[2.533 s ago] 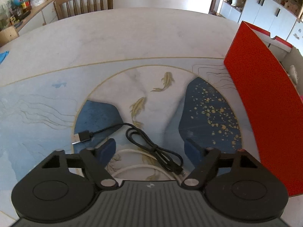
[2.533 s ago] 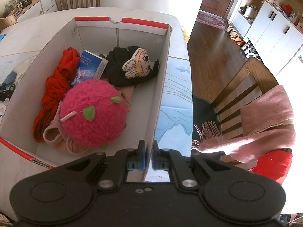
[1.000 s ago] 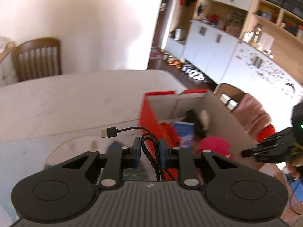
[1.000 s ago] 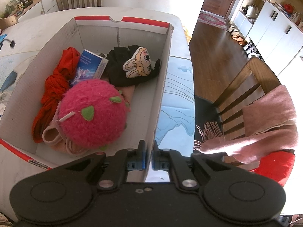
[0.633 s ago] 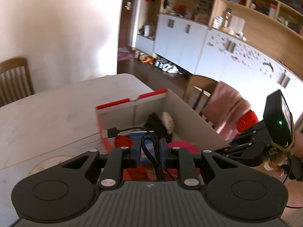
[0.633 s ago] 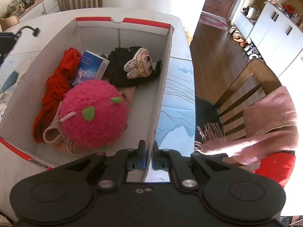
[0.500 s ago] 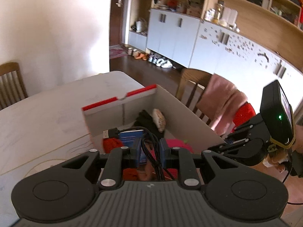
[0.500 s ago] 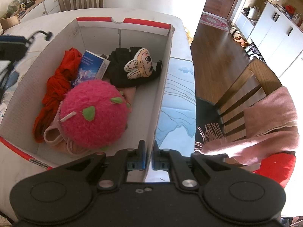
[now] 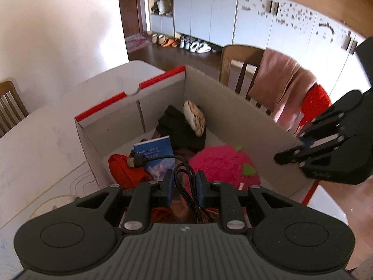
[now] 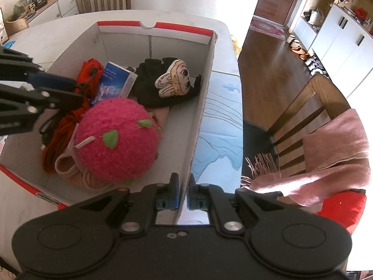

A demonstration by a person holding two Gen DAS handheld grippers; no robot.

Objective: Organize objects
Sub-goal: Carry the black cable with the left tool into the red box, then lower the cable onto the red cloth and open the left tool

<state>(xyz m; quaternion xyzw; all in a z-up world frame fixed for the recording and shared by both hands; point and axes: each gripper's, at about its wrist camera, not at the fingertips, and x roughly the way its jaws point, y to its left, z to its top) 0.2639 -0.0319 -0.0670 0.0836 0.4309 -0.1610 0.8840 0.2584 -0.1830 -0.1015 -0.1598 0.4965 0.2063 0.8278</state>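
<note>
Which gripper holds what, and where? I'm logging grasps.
Left gripper pinches the black USB cable at its bundled loops; right gripper clamps the cardboard box by its side wall.

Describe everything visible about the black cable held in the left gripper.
The black USB cable is thin, rubbery-looking and bunched into loops, pinched between the blue pads of the shut left gripper. One end arcs up and left, ending in a USB plug that hangs free. The cable is held in the air over the open cardboard box, above the red cloth and blue book. Its lower part runs out of sight behind the gripper body.
</note>
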